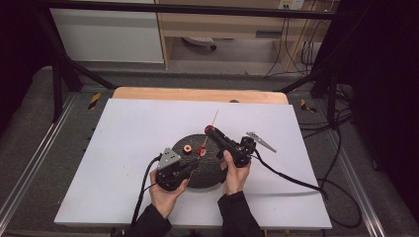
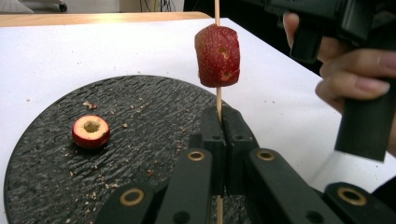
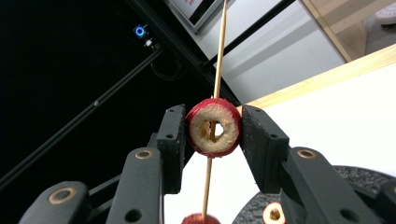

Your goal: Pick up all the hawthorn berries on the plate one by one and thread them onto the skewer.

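Meanwhile, left tool (image 2: 223,122) pinches a thin wooden skewer (image 2: 218,100); right tool (image 3: 212,135) clamps a ring-shaped red slice (image 3: 214,127).

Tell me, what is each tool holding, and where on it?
Left tool pinches the wooden skewer low on its shaft; right tool squeezes a red fruit ring by its skin sides.

Even overhead light on the white table (image 1: 148,148); dark frame edges; soft focus throughout; near jaws blurred; faint shadows.

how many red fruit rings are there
3: one on the skewer above the left gripper, one in the right gripper, one on the black plate.
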Demonstrator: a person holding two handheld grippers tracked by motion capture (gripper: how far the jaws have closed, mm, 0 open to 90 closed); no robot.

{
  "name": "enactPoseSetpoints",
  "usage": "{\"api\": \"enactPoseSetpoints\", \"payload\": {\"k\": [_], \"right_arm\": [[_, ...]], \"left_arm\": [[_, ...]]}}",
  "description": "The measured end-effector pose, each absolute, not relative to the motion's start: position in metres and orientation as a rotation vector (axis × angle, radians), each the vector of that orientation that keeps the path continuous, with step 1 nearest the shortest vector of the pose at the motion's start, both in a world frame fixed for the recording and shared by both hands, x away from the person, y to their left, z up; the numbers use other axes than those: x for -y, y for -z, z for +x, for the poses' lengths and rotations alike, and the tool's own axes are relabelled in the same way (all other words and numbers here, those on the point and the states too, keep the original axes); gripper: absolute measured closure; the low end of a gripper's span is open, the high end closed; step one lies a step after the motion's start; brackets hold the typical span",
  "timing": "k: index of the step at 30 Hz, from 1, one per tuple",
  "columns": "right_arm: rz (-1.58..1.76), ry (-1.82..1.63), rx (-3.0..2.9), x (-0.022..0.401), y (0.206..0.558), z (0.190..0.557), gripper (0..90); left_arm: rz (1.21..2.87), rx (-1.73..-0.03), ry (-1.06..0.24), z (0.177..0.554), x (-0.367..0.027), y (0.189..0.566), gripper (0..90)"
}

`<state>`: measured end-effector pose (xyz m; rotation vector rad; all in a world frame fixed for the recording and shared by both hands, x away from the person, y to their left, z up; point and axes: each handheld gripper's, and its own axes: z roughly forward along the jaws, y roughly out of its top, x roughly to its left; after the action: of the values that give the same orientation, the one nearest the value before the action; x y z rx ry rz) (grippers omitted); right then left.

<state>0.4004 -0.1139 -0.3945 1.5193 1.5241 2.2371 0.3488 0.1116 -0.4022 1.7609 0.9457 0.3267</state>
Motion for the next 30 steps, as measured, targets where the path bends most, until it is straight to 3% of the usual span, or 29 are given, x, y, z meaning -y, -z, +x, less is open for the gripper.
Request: {"api": "enactPoseSetpoints", "payload": {"k": [23, 30], "right_arm": [[1.492, -2.157, -1.648, 0.109, 0.406, 0.391, 60.9], [1.434, -2.078, -1.726, 0.119, 0.402, 0.390, 50.0]], "left_arm": [[1.796, -0.927, -0.301, 0.354, -0.119, 0.404, 88.6], [1.834, -0.913, -0.313, 0.353, -0.131, 0.405, 88.6]]}}
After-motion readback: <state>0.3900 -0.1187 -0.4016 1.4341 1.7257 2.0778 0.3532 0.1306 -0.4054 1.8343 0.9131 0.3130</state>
